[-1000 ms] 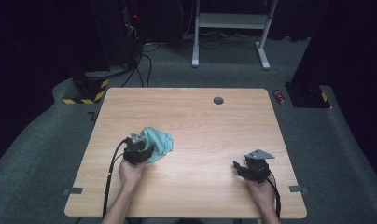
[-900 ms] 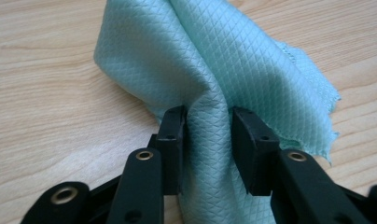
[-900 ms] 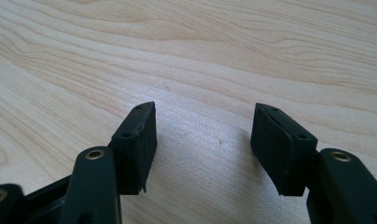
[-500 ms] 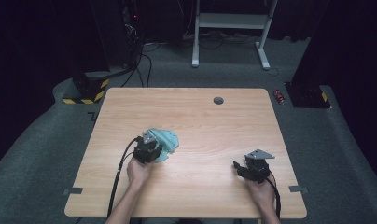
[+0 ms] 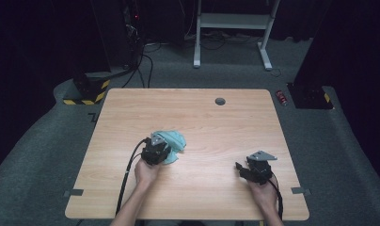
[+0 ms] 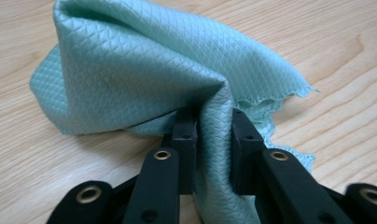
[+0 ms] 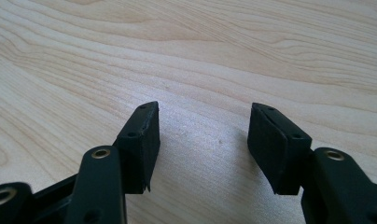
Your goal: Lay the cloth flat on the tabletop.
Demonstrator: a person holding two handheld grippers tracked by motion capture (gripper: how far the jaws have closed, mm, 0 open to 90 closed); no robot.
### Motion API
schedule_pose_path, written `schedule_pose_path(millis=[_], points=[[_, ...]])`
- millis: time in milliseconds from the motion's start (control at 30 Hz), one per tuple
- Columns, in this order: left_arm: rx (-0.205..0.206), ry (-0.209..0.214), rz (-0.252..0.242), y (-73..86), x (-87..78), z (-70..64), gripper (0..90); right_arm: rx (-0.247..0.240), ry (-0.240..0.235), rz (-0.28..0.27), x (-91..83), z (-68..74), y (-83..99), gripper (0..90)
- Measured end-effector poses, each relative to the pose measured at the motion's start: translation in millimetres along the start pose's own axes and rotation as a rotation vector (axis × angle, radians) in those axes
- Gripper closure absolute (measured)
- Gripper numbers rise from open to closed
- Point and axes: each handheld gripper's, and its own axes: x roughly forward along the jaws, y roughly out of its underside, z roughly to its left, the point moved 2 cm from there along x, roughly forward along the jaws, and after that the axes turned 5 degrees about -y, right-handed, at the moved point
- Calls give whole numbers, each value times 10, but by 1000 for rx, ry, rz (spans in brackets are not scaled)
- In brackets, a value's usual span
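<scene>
A crumpled teal cloth (image 5: 173, 141) with a diamond weave lies on the wooden table (image 5: 202, 117), left of centre. My left gripper (image 5: 156, 151) sits at its near edge, shut on a fold of the cloth (image 6: 130, 79); in the left gripper view the fabric is pinched between the two black jaws of the left gripper (image 6: 213, 122). At the right front of the table my right gripper (image 5: 254, 168) rests low over bare wood. Seen from the right gripper view, the right gripper (image 7: 203, 116) is open with nothing between its jaws.
A small round dark grommet (image 5: 220, 101) is set in the table near its far edge. Black cables (image 5: 127, 174) trail from the left gripper toward the front edge. Grey carpet surrounds the table, with a white desk frame (image 5: 235, 28) behind.
My left gripper has moved to the right across the table, dragging the teal cloth with it. The right gripper has stayed in place.
</scene>
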Motion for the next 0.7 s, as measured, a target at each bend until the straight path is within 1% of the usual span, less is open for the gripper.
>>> schedule_pose_path(millis=[33,100,133,167,233,333,367,400,433,500,567,700], points=[[0,0,0,0,0,0,770,0,0,0,0,0,0,437],[14,10,10,-21,10,-42,775,0,0,0,0,0,0,438],[39,25,19,-55,31,-99,786,0,0,0,0,0,0,438],[39,25,19,-55,31,-99,789,-1,0,0,0,0,0,437],[64,37,24,-89,56,-163,792,0,0,0,0,1,0,438],[71,59,17,-111,88,-242,796,-1,1,0,0,1,1,438],[82,66,15,-121,97,-281,799,-2,1,0,0,1,1,438],[83,74,17,-126,102,-312,801,-2,1,0,0,1,1,439],[83,74,17,-126,102,-312,803,-2,1,0,0,1,1,439],[101,87,18,-143,111,-361,805,-2,0,0,-1,1,1,445],[102,93,17,-145,115,-377,806,1,0,0,-2,7,2,456],[108,119,16,-158,129,-416,806,-1,-1,-3,4,25,-6,487]])
